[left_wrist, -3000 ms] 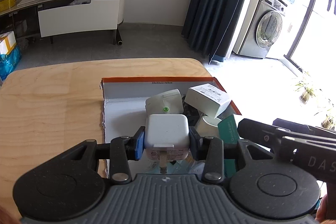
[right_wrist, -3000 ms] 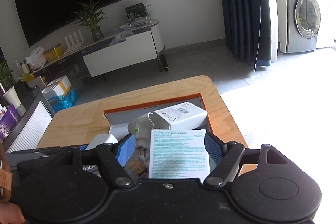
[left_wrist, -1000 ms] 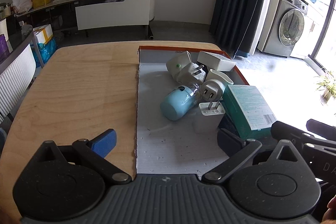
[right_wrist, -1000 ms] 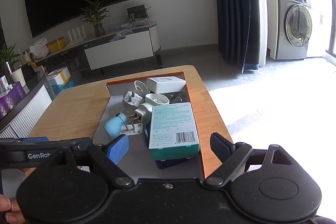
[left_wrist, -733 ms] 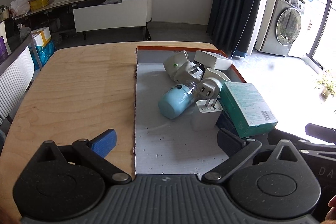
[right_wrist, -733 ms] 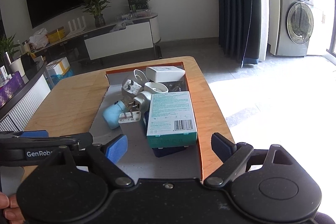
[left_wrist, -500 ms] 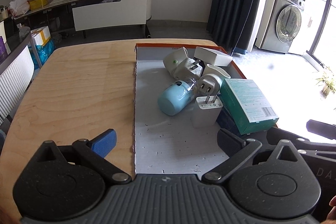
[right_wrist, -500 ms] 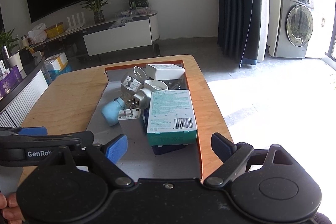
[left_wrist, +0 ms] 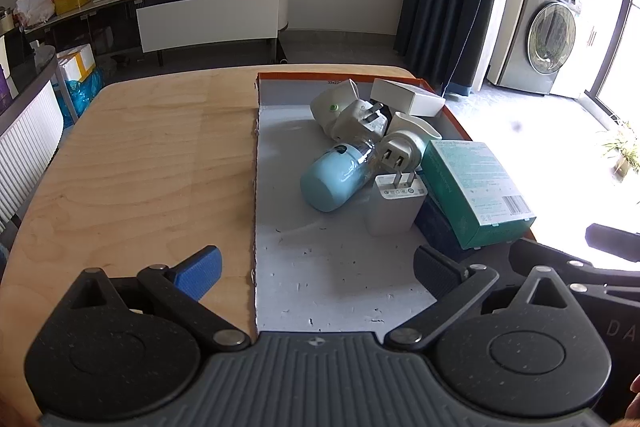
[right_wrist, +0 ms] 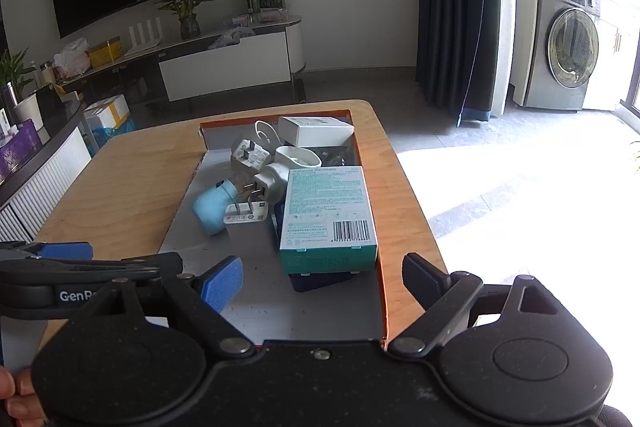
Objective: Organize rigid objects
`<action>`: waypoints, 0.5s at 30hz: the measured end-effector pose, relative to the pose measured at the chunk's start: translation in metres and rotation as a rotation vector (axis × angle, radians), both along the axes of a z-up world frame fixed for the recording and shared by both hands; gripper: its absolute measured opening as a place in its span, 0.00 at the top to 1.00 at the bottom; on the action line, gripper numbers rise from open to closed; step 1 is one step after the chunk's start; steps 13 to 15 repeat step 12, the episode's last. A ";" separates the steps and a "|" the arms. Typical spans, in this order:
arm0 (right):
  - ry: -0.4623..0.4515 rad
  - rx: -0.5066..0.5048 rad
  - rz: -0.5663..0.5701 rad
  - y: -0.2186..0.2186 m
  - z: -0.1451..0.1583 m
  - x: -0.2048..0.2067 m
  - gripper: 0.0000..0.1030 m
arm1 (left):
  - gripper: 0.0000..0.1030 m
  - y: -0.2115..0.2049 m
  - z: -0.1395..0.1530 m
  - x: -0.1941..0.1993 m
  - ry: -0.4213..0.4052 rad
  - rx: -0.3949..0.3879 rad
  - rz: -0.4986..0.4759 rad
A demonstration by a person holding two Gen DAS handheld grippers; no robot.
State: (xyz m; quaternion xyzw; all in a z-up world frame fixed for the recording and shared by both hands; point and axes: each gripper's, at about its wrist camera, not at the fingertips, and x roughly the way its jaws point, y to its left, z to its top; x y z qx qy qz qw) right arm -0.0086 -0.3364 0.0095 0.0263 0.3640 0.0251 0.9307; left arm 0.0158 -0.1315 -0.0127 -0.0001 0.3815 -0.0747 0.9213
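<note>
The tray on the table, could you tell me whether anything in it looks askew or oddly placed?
Yes. The green bandage box rests tilted on a dark blue box, and the pale blue bottle lies on its side among jumbled white chargers in the tray.

Matt wood table [left_wrist: 152, 163], glossy plastic bottle [left_wrist: 334, 179], scuffed cardboard tray [left_wrist: 340, 279] w/ paper box [right_wrist: 328, 211].

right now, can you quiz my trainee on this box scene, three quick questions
1. True or false: the left gripper holds the white charger.
2. What does the teal bandage box rest on? A) bare table B) a dark blue item C) the blue bottle
3. Fill in: the charger's prongs point ____.

Key: 1 false, both grippers, the right gripper too, are open and empty. 2 B. 3 up.
</note>
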 end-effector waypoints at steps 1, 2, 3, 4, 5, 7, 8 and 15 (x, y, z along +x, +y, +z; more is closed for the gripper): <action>0.000 0.000 0.000 0.000 0.000 0.000 0.01 | 0.00 0.000 0.000 0.000 0.002 -0.002 0.000; 0.000 0.000 0.000 0.000 0.000 0.000 0.01 | 0.00 0.000 0.000 0.000 0.002 -0.003 0.000; 0.000 0.000 0.000 0.000 0.000 0.000 0.01 | 0.00 0.000 0.000 0.000 -0.002 -0.002 -0.002; 0.001 0.000 0.000 0.000 0.000 0.000 0.01 | 0.00 0.000 0.000 0.000 -0.003 -0.001 -0.003; 0.001 0.000 -0.001 0.000 0.000 0.000 0.01 | 0.00 0.000 -0.001 0.000 0.000 -0.001 -0.002; 0.003 -0.004 -0.001 0.001 -0.001 0.000 0.01 | 0.00 0.000 -0.001 0.000 0.004 -0.005 -0.002; 0.004 -0.005 -0.002 0.001 -0.001 0.000 0.01 | 0.00 0.001 -0.002 0.000 0.007 -0.005 0.001; 0.004 -0.007 -0.003 0.001 -0.001 0.000 0.01 | 0.00 0.003 -0.001 0.000 0.005 -0.019 0.006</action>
